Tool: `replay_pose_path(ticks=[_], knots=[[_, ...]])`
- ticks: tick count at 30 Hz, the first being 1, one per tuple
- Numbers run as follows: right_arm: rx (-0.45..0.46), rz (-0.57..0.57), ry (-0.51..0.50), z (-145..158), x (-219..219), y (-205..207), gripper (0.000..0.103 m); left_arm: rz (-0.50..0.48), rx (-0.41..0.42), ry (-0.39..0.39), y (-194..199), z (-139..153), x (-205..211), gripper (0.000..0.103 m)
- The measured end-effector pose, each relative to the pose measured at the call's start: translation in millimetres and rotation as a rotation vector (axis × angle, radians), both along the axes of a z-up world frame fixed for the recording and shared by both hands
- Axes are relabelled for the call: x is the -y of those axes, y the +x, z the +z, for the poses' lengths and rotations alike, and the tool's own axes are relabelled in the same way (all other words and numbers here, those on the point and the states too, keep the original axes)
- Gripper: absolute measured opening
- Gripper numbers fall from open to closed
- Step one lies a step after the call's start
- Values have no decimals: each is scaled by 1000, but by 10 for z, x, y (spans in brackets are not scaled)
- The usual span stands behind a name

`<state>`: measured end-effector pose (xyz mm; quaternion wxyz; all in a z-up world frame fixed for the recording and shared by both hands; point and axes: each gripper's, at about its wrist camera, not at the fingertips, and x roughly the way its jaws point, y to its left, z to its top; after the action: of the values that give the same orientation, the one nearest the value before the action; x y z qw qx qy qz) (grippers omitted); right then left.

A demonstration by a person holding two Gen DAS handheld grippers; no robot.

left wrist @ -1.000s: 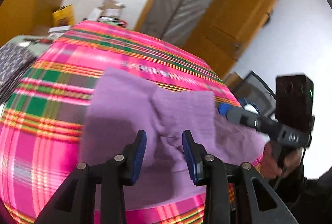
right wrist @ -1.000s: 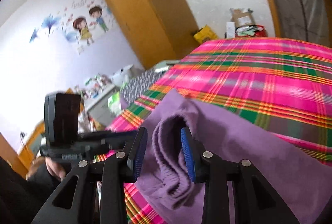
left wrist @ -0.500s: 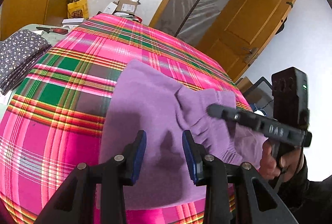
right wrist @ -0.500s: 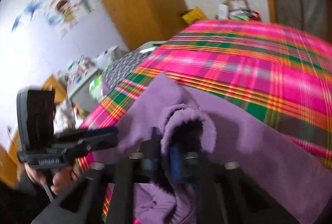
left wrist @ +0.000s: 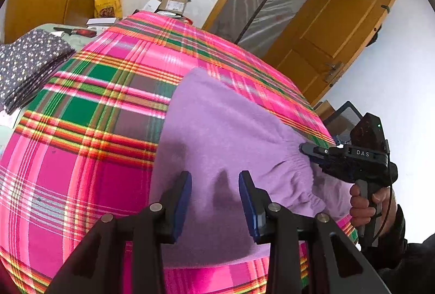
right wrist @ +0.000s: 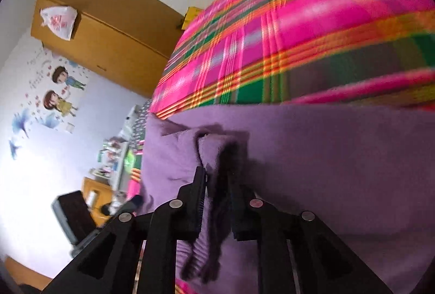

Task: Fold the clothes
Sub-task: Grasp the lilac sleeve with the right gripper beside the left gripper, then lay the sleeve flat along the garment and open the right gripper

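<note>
Looks mid-fold: the right gripper (right wrist: 216,193) pinches the gathered waistband of the purple garment (left wrist: 217,136) spread on the plaid bed (left wrist: 89,114), the left gripper (left wrist: 214,190) hovers wide and empty near it, so next probably carries that edge across.

A home bedroom: plaid bedspread (left wrist: 89,130), wooden wardrobe (right wrist: 103,30), cartoon wall stickers (right wrist: 61,90).

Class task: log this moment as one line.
left claw: open above soft purple knit garment | right claw: shut on garment's gathered edge | surface: pink plaid bedcover
</note>
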<state>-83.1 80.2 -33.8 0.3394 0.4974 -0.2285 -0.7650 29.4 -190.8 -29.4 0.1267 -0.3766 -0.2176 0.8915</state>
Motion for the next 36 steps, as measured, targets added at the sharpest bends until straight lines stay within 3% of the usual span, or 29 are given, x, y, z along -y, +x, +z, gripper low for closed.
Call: replay_pose_path(ticks=[5, 11, 14, 16, 19, 22, 28, 31, 36], knots=[[-176, 34, 30, 307, 93, 88, 17, -48, -3, -14, -46, 0, -140, 36], [-244, 145, 127, 265, 538, 35, 17, -49, 19, -41, -53, -65, -200, 36], [-236, 133, 187, 133, 633, -52, 9, -49, 30, -48, -38, -104, -195, 36], [-189, 110, 157, 22, 569, -138, 1, -54, 28, -49, -23, -114, -191, 36], [-122, 89, 89, -73, 469, -218, 0, -68, 20, -58, -24, -87, -222, 36], [-160, 125, 91, 23, 515, -142, 7, -97, 5, -50, -36, -50, -279, 36], [-236, 197, 96, 215, 606, 9, 7, -180, 0, -59, -8, -28, -506, 36], [-275, 234, 98, 310, 649, 88, 7, -211, 2, -82, 79, -59, -598, 36], [-412, 392, 84, 320, 465, 575, 9, -227, 2, -154, 167, -106, -686, 36]])
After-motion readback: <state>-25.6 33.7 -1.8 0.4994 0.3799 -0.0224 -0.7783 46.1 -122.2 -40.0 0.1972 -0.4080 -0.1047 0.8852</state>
